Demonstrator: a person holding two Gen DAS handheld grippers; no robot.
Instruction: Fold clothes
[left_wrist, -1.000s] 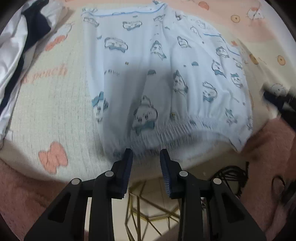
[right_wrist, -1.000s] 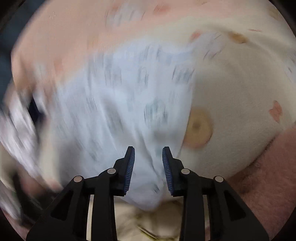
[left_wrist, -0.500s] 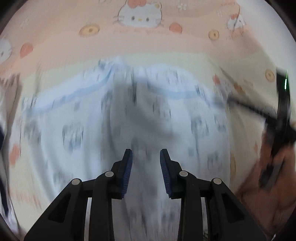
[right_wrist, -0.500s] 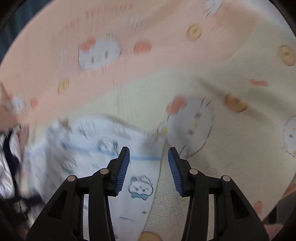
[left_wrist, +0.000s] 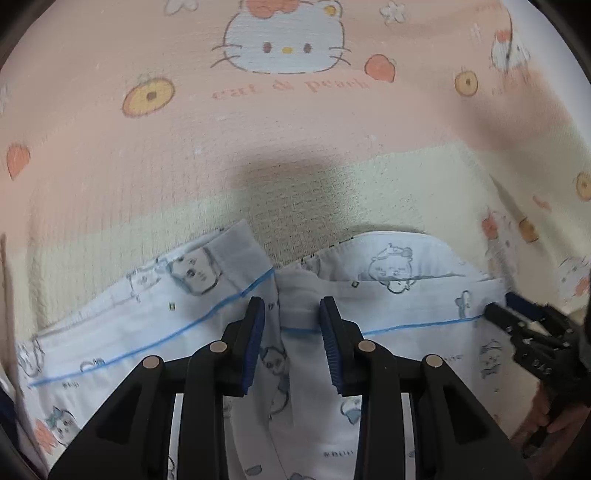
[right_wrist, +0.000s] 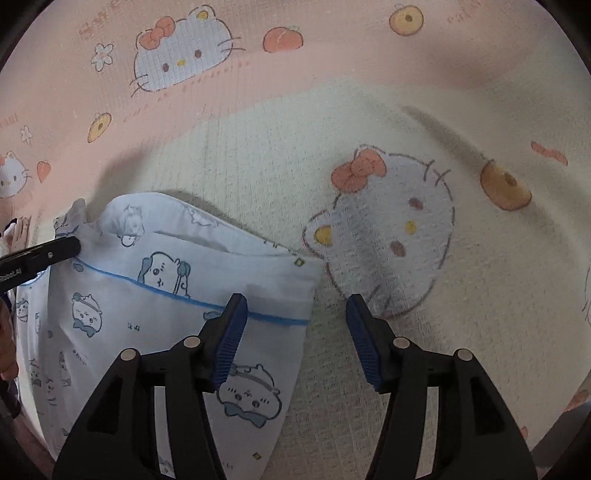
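- Here, the left gripper (left_wrist: 291, 343) is seen part-open above the pale blue cartoon-print cotton garment (left_wrist: 388, 332); cloth lies between the blue pads, apparently ungripped.
- The right gripper (right_wrist: 295, 332) is caught with jaws opening, the garment's blue-piped corner (right_wrist: 295, 280) lying between them, unpressed.
- The garment is spread on a pink-and-cream cat-print quilted blanket (right_wrist: 258, 155).
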